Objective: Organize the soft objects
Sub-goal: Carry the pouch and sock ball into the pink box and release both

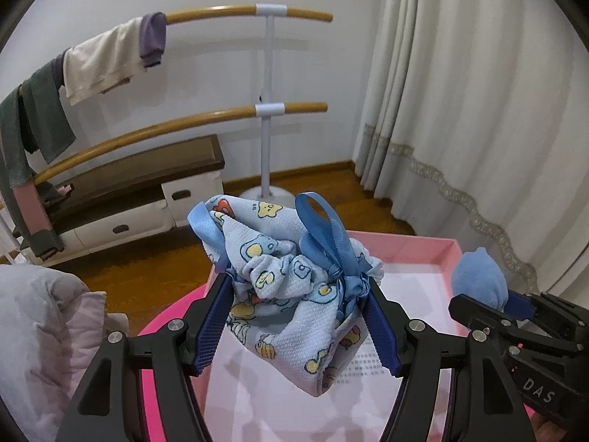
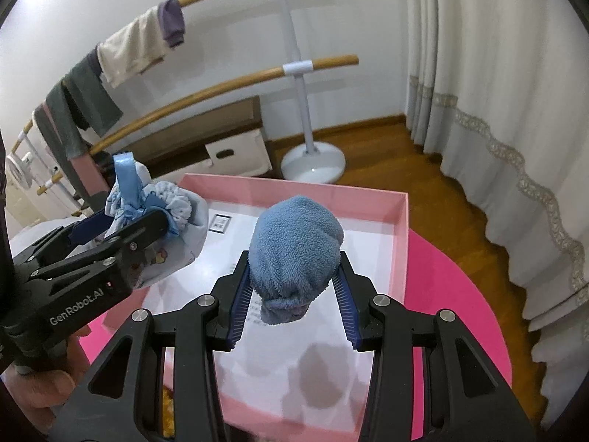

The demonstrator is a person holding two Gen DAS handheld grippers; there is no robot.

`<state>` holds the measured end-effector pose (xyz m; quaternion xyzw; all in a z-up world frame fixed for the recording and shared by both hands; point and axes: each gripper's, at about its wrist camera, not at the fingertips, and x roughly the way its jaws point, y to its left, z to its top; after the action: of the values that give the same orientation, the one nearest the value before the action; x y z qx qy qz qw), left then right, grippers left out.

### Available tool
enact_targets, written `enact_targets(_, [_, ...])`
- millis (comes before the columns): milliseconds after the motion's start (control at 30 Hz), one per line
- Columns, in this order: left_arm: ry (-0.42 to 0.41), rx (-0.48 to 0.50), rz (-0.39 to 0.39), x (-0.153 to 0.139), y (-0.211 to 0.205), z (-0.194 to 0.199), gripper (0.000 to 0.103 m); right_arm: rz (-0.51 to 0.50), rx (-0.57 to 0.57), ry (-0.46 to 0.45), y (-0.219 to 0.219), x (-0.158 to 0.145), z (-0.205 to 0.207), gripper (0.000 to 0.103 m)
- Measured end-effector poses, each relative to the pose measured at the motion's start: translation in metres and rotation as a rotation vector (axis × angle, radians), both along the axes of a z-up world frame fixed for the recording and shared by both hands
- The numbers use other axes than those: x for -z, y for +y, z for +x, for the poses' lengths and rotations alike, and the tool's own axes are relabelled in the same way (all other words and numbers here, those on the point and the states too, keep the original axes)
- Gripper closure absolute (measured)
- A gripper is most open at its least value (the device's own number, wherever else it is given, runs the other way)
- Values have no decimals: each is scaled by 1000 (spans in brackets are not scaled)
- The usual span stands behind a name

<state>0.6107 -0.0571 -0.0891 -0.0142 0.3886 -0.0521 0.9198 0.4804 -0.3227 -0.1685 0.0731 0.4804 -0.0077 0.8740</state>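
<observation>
My left gripper (image 1: 298, 316) clamps the printed drawstring pouch (image 1: 283, 280); my right gripper (image 2: 294, 287) pinches the blue fleece bundle (image 2: 296, 246). Both hang over the pink box (image 2: 399, 254), pouch at nine o'clock.

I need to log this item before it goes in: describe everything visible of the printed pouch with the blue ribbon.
The printed pouch is pale blue textured fabric with cartoon motifs in yellow, red and blue, gathered at its frilled mouth by a satin blue ribbon tied in loops. It is crumpled and hangs clamped between the left gripper's jaws, above the pink box, not touching it.
</observation>
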Motion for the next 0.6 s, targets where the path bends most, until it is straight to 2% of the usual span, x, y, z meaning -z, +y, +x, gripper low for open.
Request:
enact_targets(267, [57, 5, 19, 19, -18, 81, 37, 17, 27, 61, -15, 33, 16, 63])
enact_targets(433, [92, 3, 24, 34, -23, 103, 35, 23, 39, 90, -21, 46, 26, 62])
enact_targets(500, [106, 8, 33, 37, -25, 115, 31, 34, 39, 92, -23, 48, 27, 57])
enact_targets(567, [100, -2, 41, 35, -24, 121, 25, 38, 46, 83, -23, 46, 27, 37])
enact_targets(600, [91, -4, 41, 32, -24, 121, 24, 40, 51, 72, -24, 44, 25, 33])
